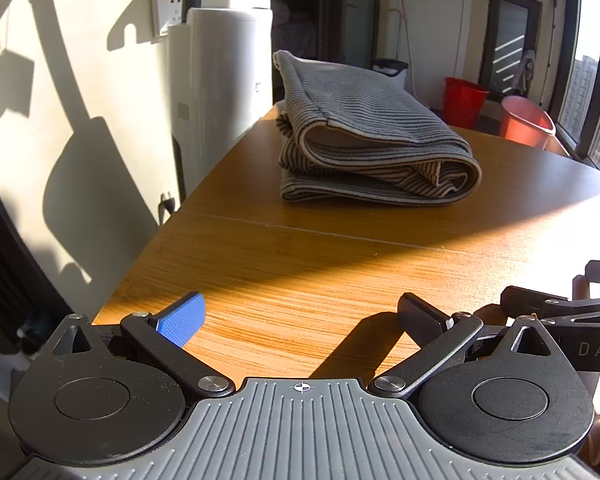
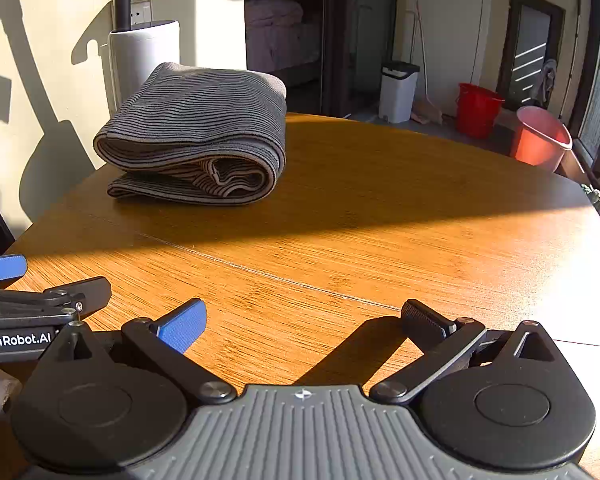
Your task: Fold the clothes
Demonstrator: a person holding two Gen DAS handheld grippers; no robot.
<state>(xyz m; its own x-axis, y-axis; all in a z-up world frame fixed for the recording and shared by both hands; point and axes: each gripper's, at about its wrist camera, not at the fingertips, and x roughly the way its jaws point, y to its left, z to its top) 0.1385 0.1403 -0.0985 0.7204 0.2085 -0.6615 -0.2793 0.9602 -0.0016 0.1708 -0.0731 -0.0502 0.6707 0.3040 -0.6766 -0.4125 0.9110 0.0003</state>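
Striped garment (image 1: 372,136) lies folded on the wooden worktop (image 1: 300,264), well ahead of both tools. Left hand-held gripper (image 1: 300,322) and right hand-held gripper (image 2: 304,324) hover with fingers spread wide, holding nothing. Its grey layers stack loosely, rolled edges facing the cameras. Bare, sunlit wood stretches between; the worktop's left edge runs just beside the bundle.

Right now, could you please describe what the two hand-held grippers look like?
Each hand-held gripper, left and right, has a ribbed grey body with a small crosshair mark, two round black hubs and black linkage arms. One finger pad is blue, the other black. White "GenRobot.AI" lettering marks the left one's side.
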